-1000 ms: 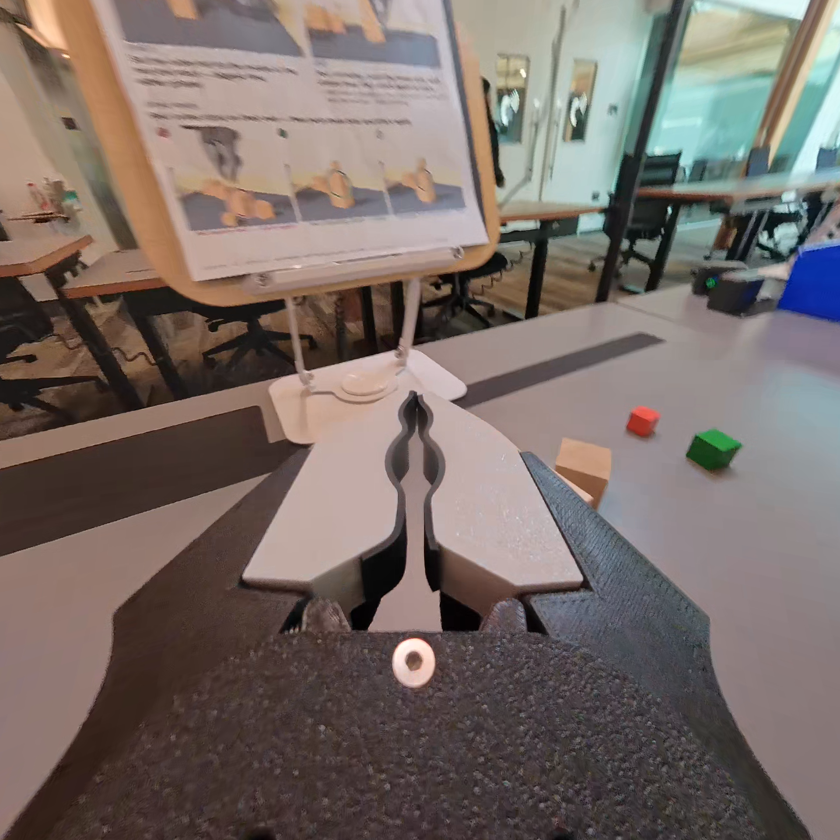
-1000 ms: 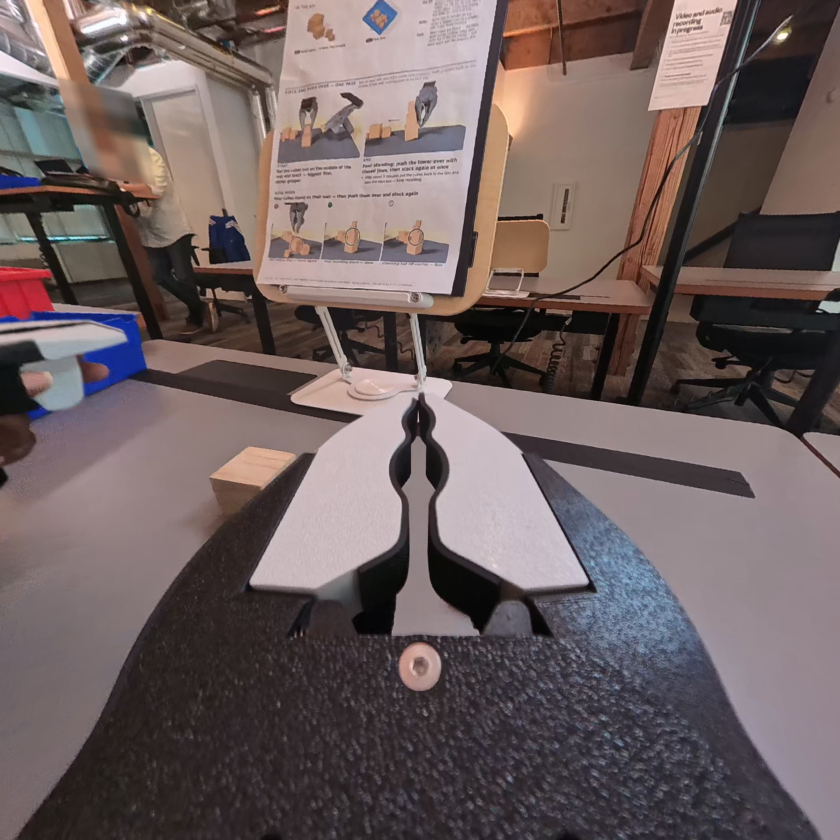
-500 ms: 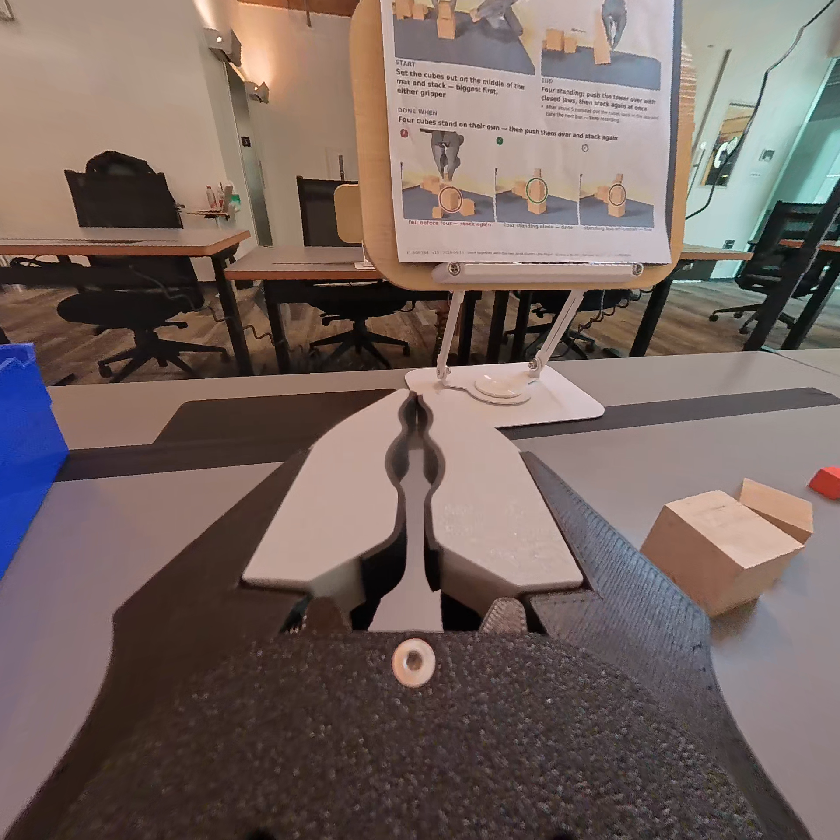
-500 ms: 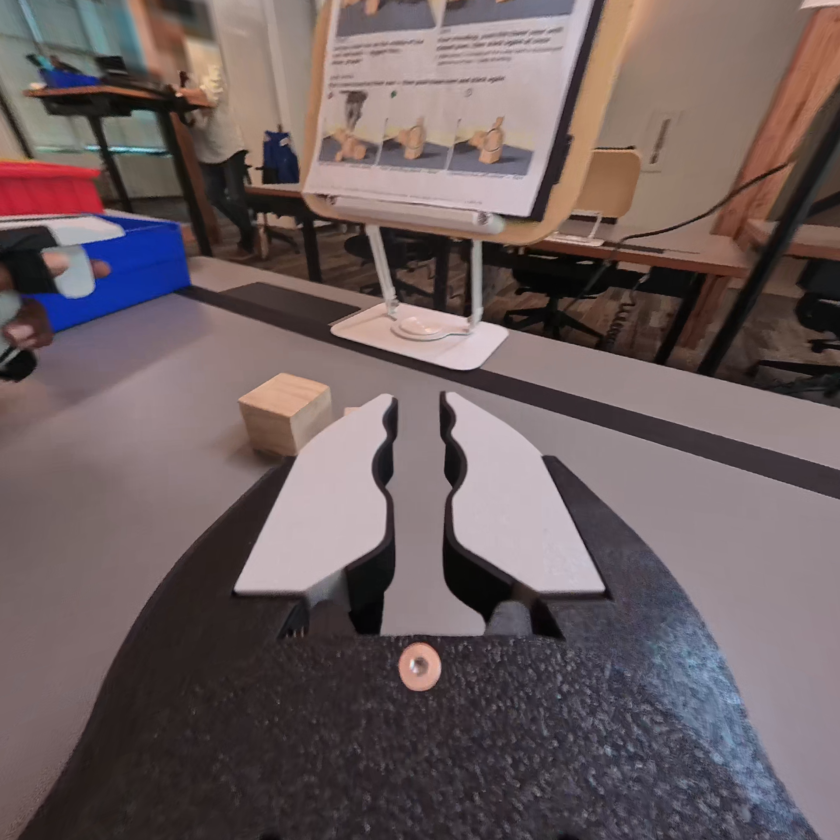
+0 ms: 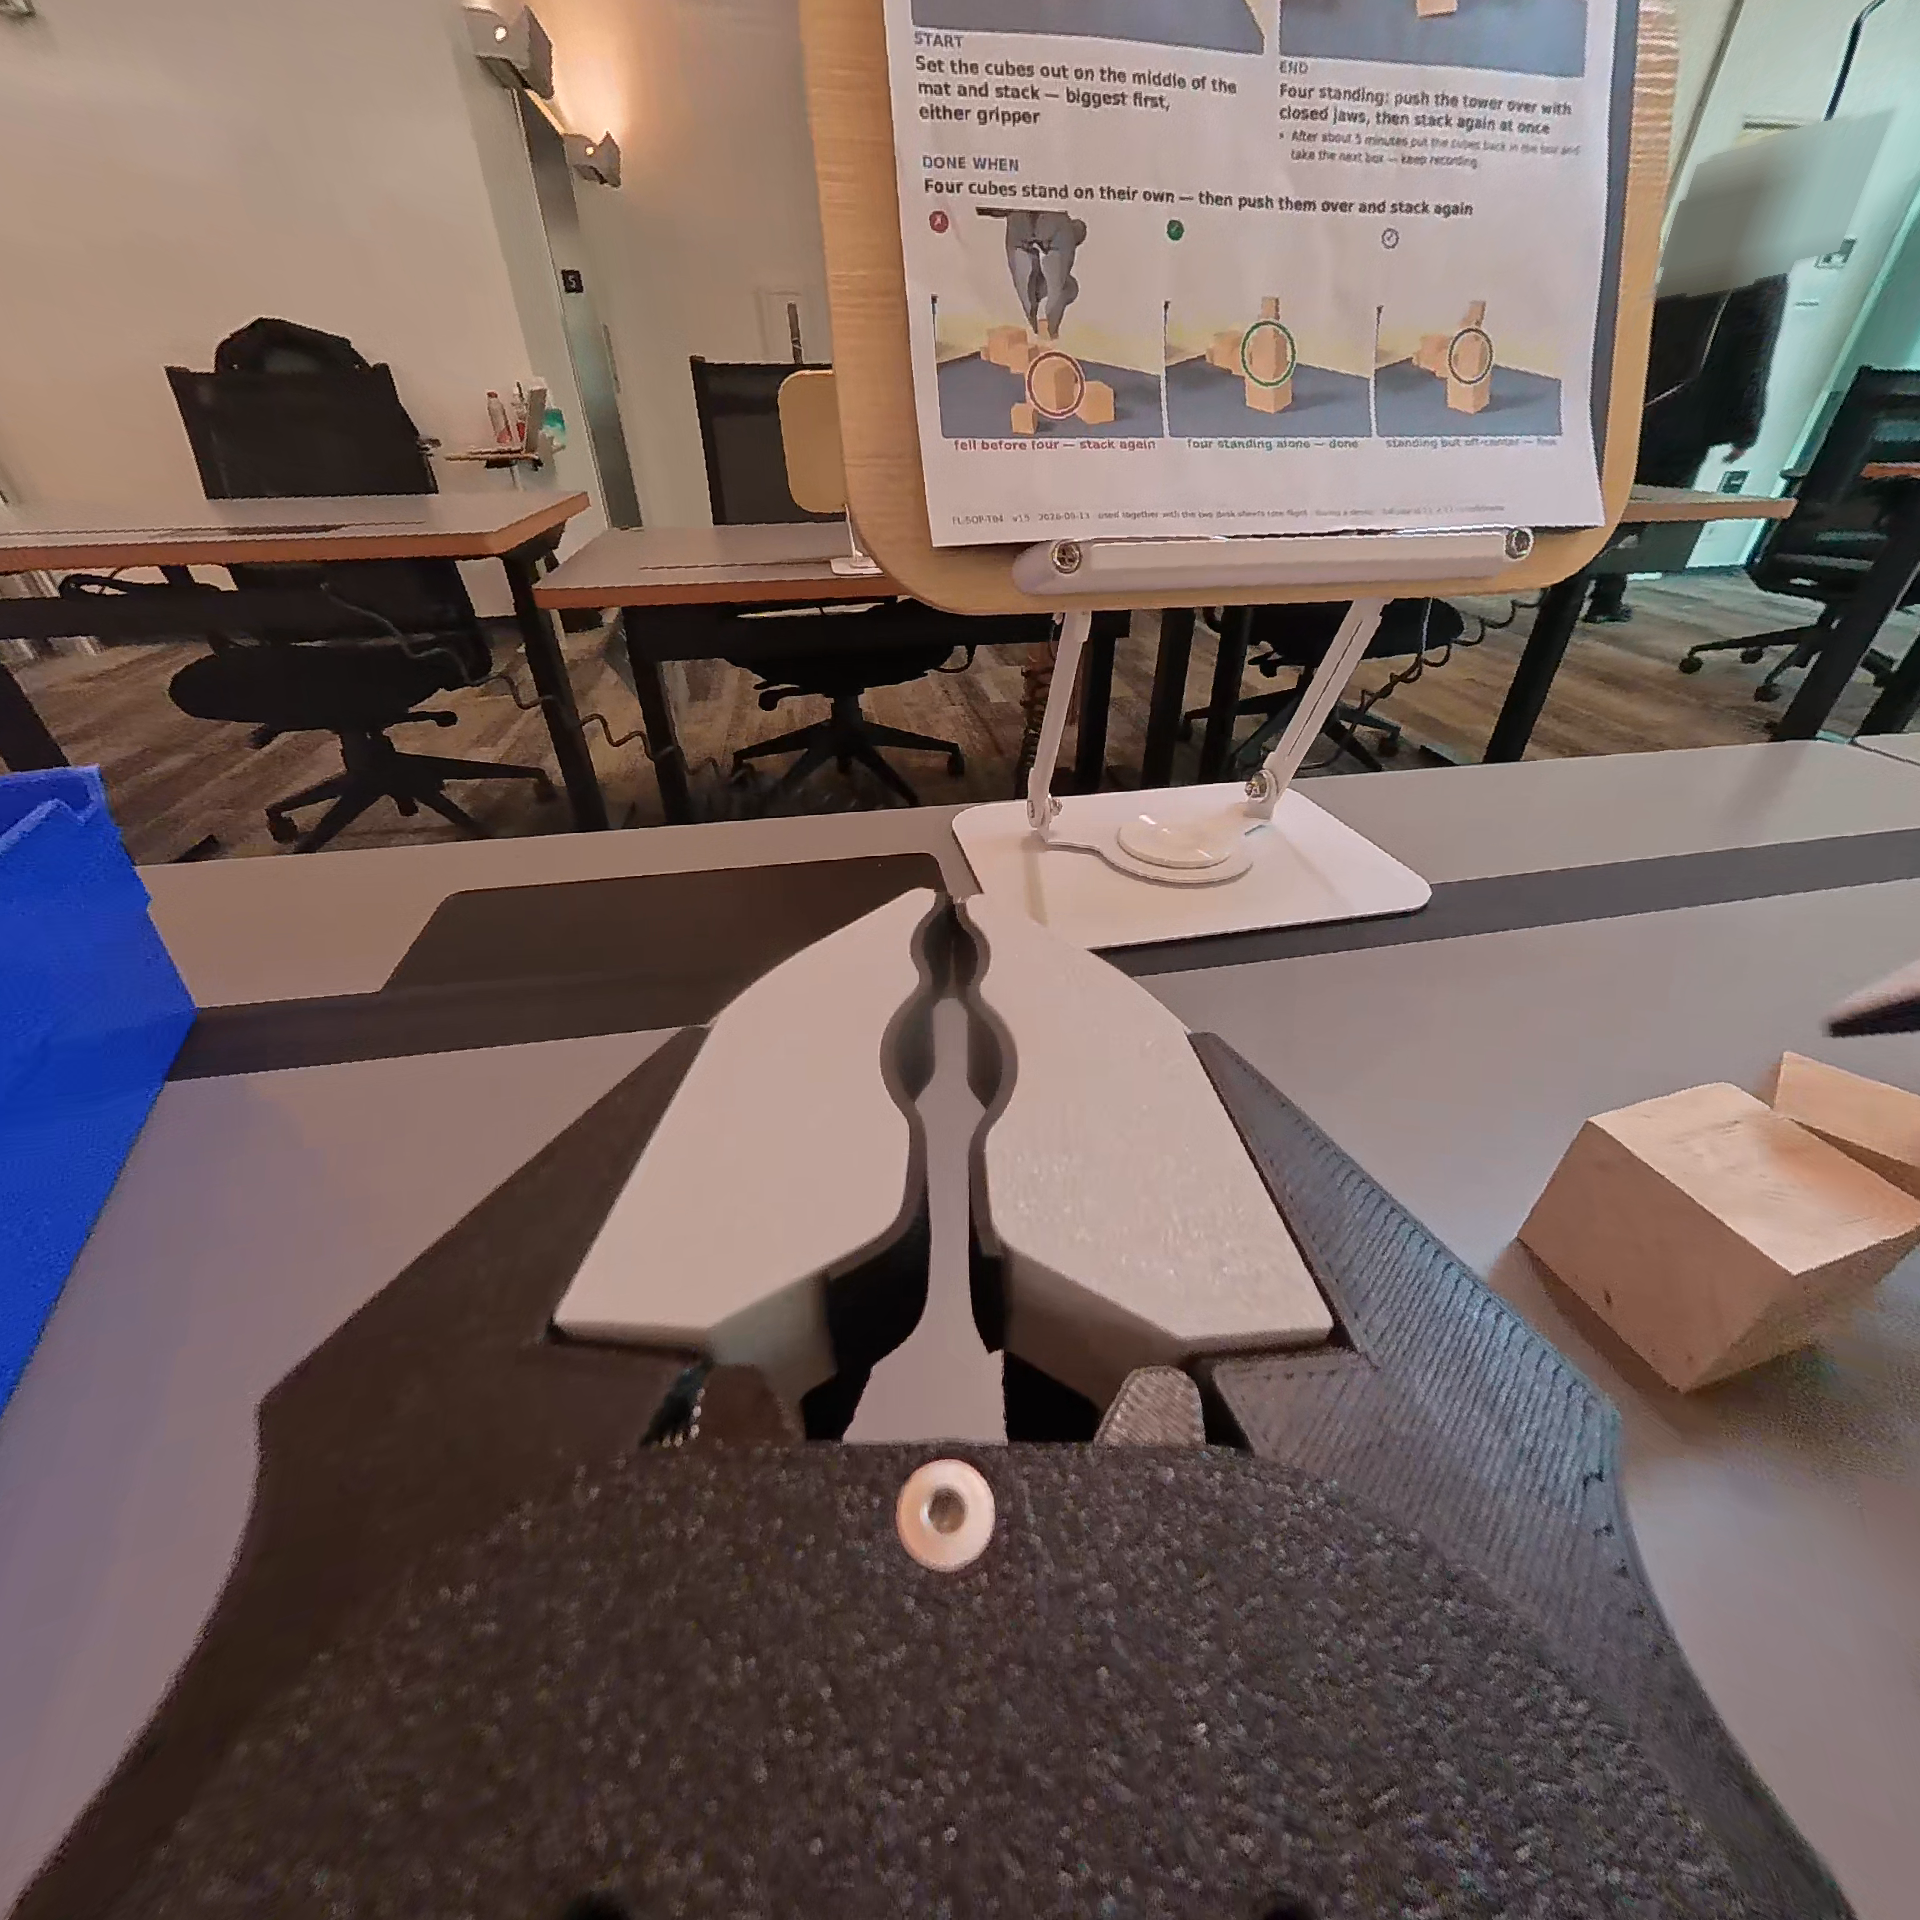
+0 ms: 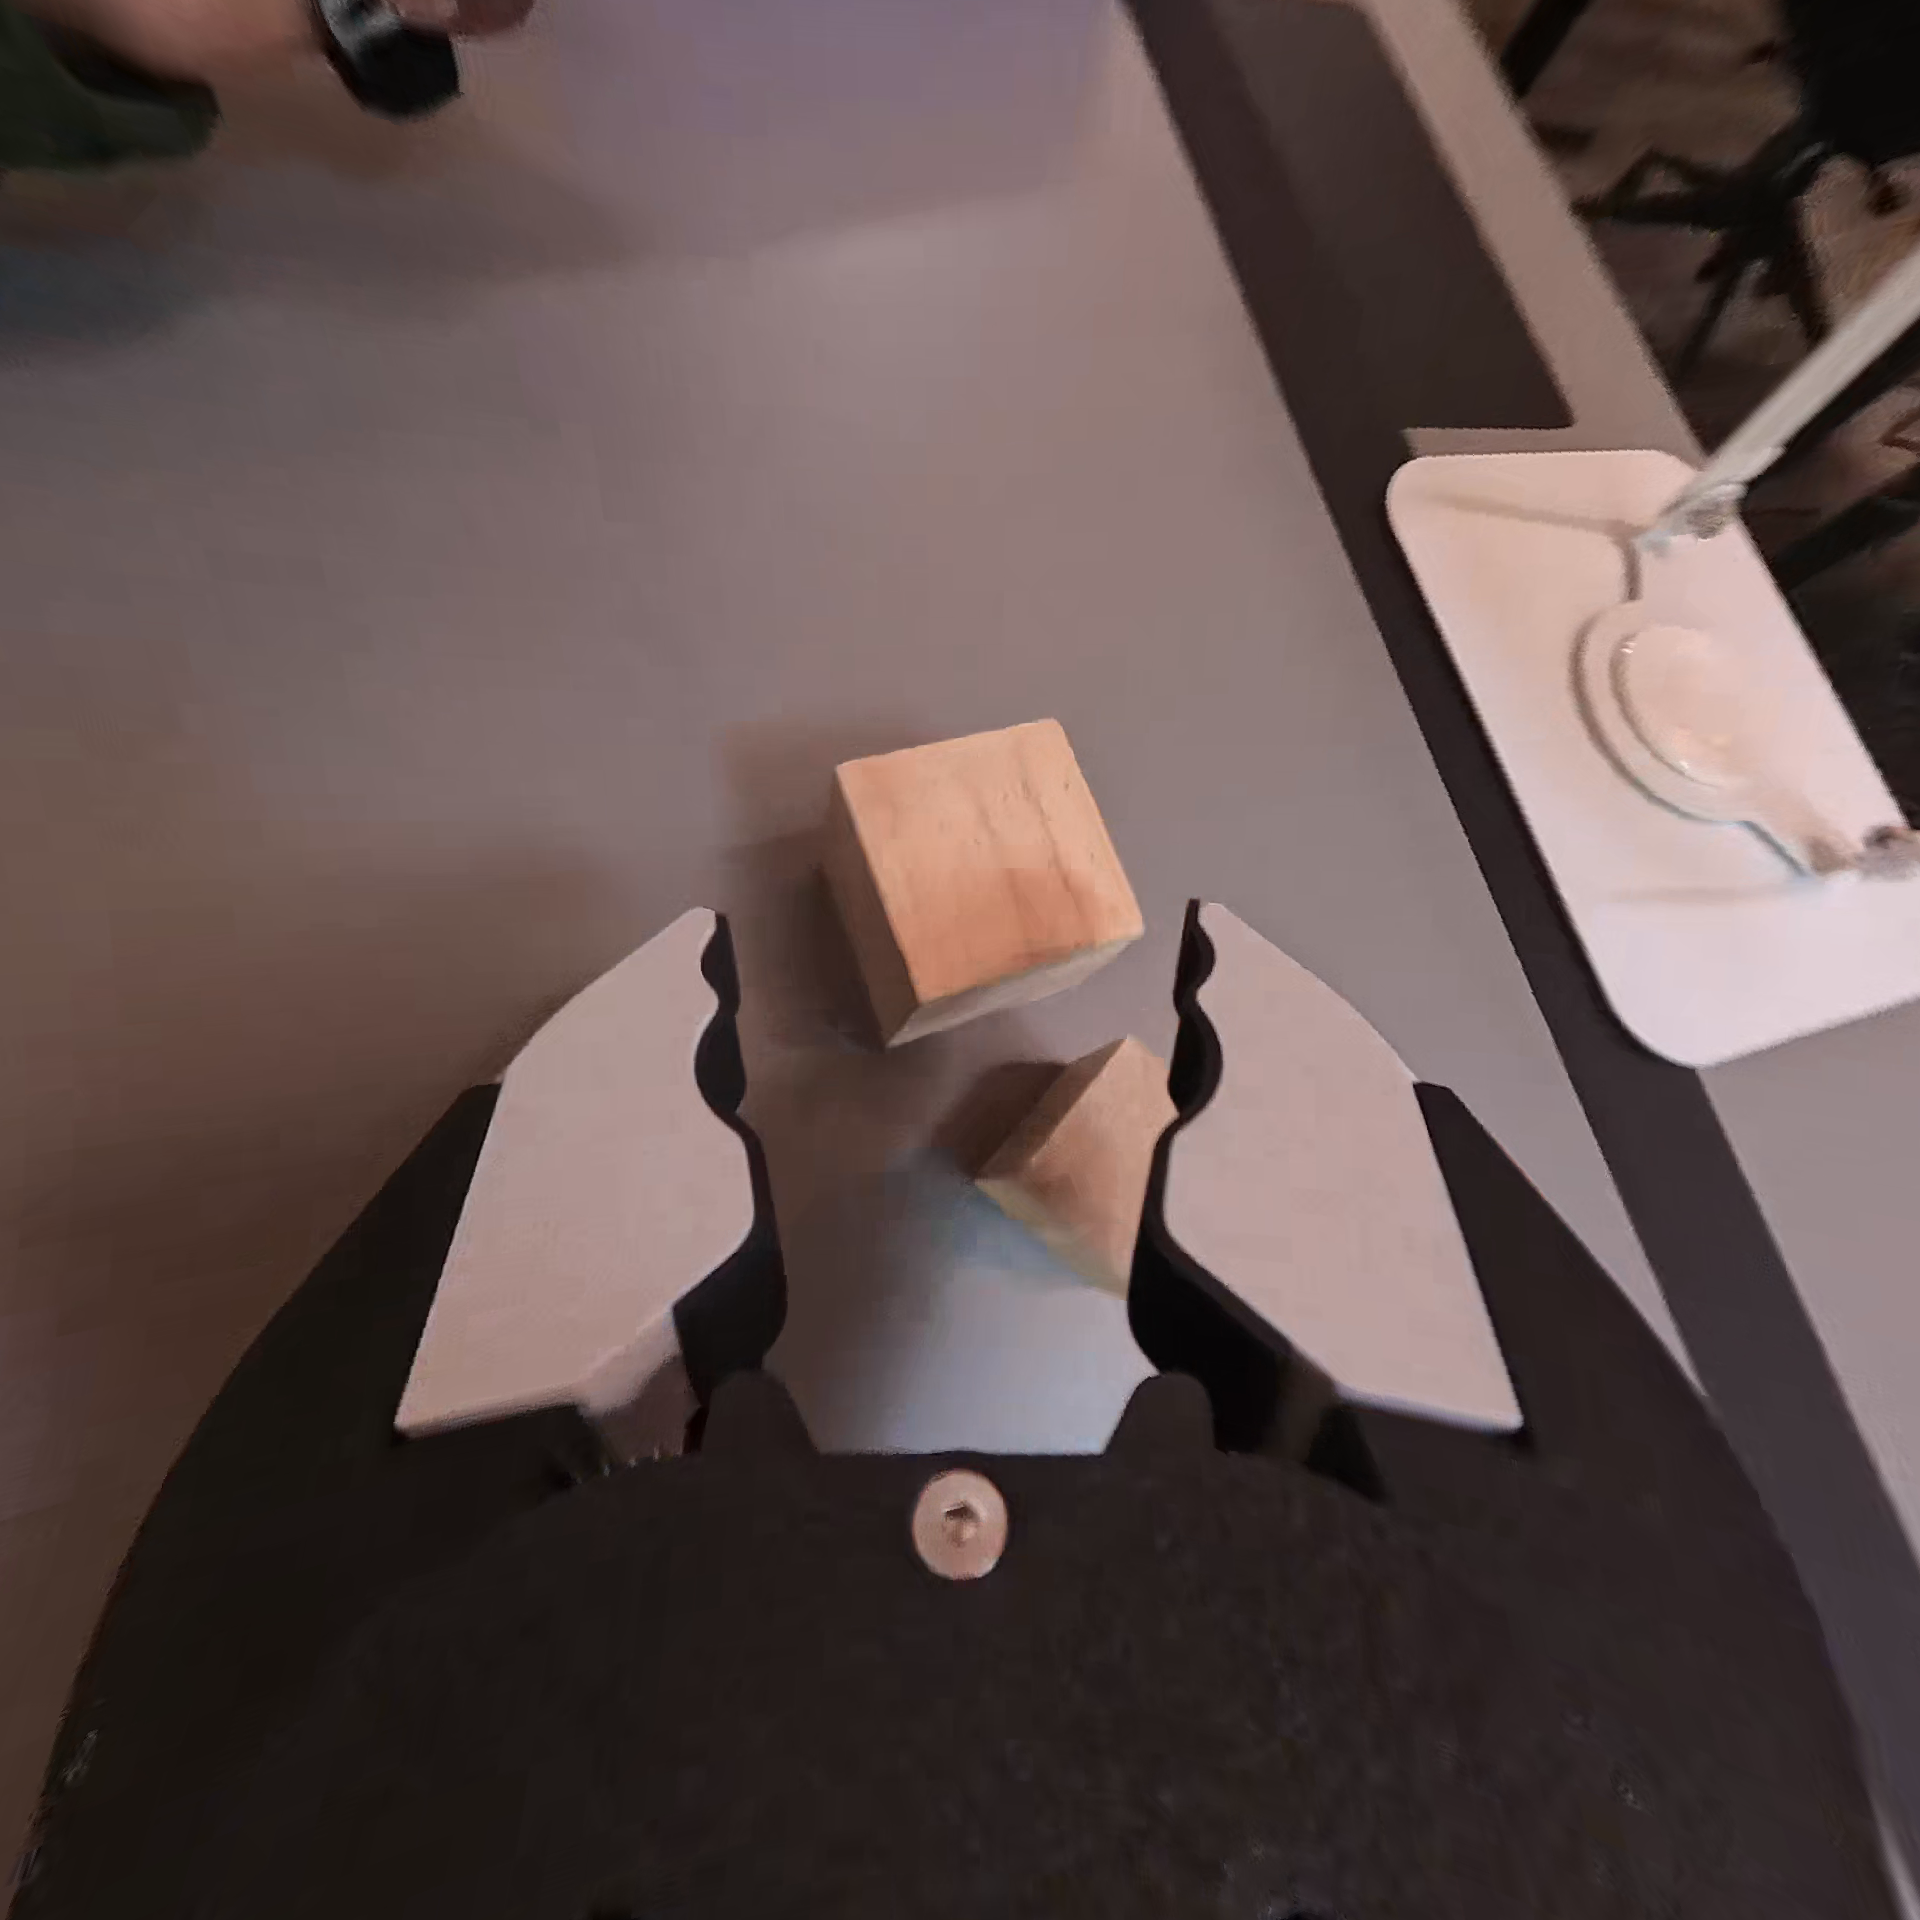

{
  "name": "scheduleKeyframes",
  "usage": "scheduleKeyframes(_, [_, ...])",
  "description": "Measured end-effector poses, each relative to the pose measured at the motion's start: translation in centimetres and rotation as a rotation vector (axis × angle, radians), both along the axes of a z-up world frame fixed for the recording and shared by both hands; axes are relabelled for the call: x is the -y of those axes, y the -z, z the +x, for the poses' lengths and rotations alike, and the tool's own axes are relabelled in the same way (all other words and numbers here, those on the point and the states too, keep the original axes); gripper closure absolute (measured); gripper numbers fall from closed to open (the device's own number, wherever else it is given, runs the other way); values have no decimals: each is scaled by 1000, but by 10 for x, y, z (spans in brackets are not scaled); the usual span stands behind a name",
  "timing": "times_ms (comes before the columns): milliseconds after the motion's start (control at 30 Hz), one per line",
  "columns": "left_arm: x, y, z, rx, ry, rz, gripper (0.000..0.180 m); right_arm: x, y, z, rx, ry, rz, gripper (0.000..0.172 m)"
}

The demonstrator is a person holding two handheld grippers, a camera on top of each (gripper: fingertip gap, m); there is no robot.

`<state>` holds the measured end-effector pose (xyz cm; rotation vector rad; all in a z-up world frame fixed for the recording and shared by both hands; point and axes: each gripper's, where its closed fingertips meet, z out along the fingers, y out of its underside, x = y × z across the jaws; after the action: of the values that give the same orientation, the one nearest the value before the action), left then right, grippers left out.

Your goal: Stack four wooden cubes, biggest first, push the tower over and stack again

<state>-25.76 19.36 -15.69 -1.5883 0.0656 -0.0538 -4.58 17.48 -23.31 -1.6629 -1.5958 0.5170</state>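
The left gripper (image 5: 954, 912) hangs low over the grey table (image 5: 1507, 1049), its two pale fingers (image 5: 1101, 1143) pressed together at the tips with nothing between them. Just past the tips, near the table's far edge, a white stand base (image 5: 1351, 883) carries a wooden board (image 5: 862, 312) with a printed sheet (image 5: 1247, 260). At the right edge lies a large wooden cube (image 5: 1704, 1226), a smaller wooden cube (image 5: 1860, 1112) touching it behind. A blue bin (image 5: 73, 1039) sits at the left edge

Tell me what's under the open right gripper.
Below the right gripper, two wooden cubes on the grey table: the larger cube ahead of the fingertips, the smaller cube partly hidden by the right finger.
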Motion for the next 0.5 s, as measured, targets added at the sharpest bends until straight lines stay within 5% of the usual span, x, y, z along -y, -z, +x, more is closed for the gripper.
scheduleKeyframes(100, [0,2,-2,-13,-3,-2,180,-15,15,-13,140,-73,-22,92])
scheduleKeyframes(167, [-1,4,-5,-14,-11,-6,180,-14,26,-15,216,-120,-74,110])
scheduleKeyframes(500, [-1,2,-11,16,-30,-6,180,43,3,-39,118,-205,-47,114])
